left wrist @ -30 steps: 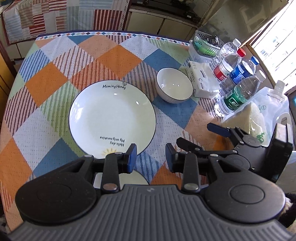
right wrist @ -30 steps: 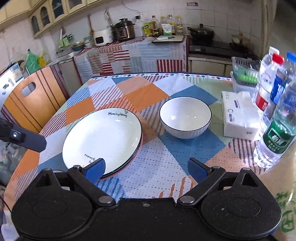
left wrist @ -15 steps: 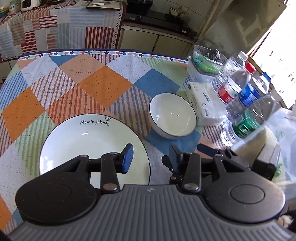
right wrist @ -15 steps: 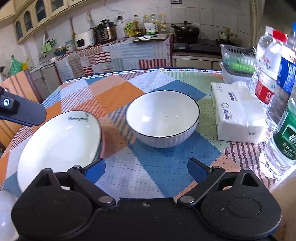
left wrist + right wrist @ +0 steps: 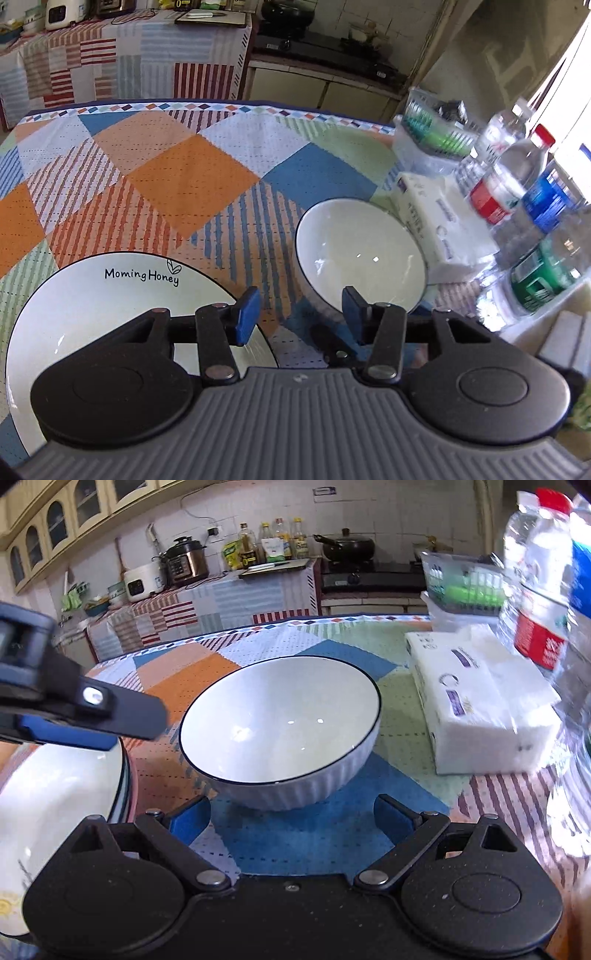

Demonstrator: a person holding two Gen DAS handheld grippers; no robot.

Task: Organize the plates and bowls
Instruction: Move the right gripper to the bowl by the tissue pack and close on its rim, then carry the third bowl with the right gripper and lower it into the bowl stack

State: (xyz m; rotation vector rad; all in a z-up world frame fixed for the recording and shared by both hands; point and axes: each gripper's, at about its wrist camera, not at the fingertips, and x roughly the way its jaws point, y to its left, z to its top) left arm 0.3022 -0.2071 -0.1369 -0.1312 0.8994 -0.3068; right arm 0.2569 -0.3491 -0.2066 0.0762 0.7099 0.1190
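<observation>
A white plate (image 5: 110, 306) printed "Morning Honey" lies at the near left of the patchwork tablecloth, and a white ribbed bowl (image 5: 358, 251) with a dark rim stands to its right. My left gripper (image 5: 301, 314) hovers over the gap between them. Its jaws are opening and only cloth shows between them. My right gripper (image 5: 291, 818) is open just short of the bowl (image 5: 280, 723), with nothing in it. In the right wrist view the plate (image 5: 55, 794) shows a pink edge beneath it, and a left gripper finger (image 5: 85, 709) hangs above it.
A tissue pack (image 5: 480, 709) lies right of the bowl. Several water bottles (image 5: 517, 184) stand along the table's right side, with a plastic basket (image 5: 432, 129) behind them. The far half of the tablecloth (image 5: 192, 177) is bare; a kitchen counter lies beyond.
Both grippers have moved forward and down toward the dishes. The left jaws have spread wider. The bowl has grown larger in the right wrist view.
</observation>
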